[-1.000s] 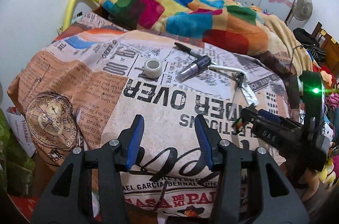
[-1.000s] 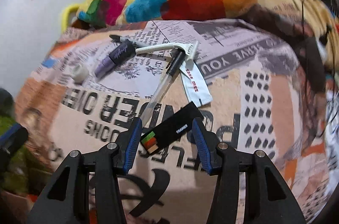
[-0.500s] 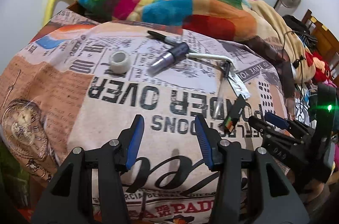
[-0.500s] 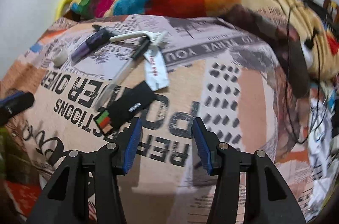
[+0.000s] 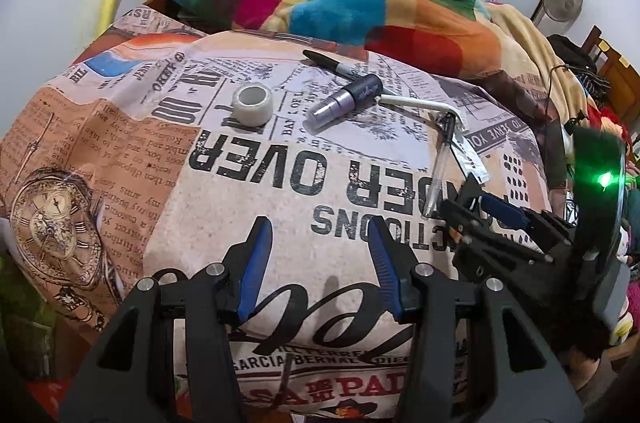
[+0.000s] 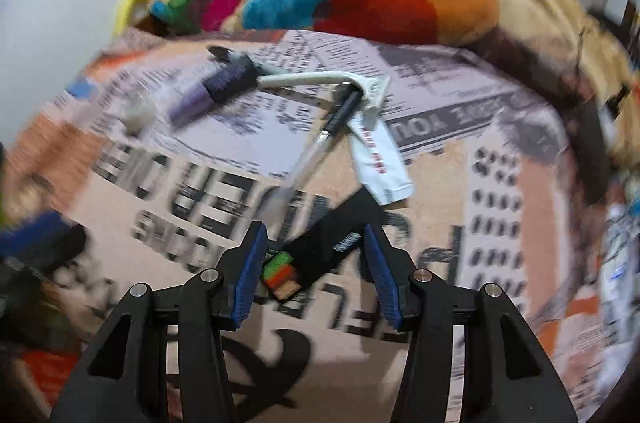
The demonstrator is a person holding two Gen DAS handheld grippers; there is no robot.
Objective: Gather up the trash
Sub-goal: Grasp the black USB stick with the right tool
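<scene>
I had my right hand-held gripper [image 6: 314, 269] spread wide, released, straddling the black wrapper [image 6: 320, 255] on the bed [image 6: 500, 183]; my left hand-held gripper [image 5: 318, 265] hung released over bare bedspread, nothing grasped.

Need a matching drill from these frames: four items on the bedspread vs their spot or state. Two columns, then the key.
Items:
1. tape roll
2. purple tube
3. black wrapper
4. white sachet

Descriptions:
A. between the open right gripper fingers
B. alone, left of the other items
C. beside the clear pen
D. against the black marker

Pairs: 1-B, 2-D, 3-A, 4-C
</scene>
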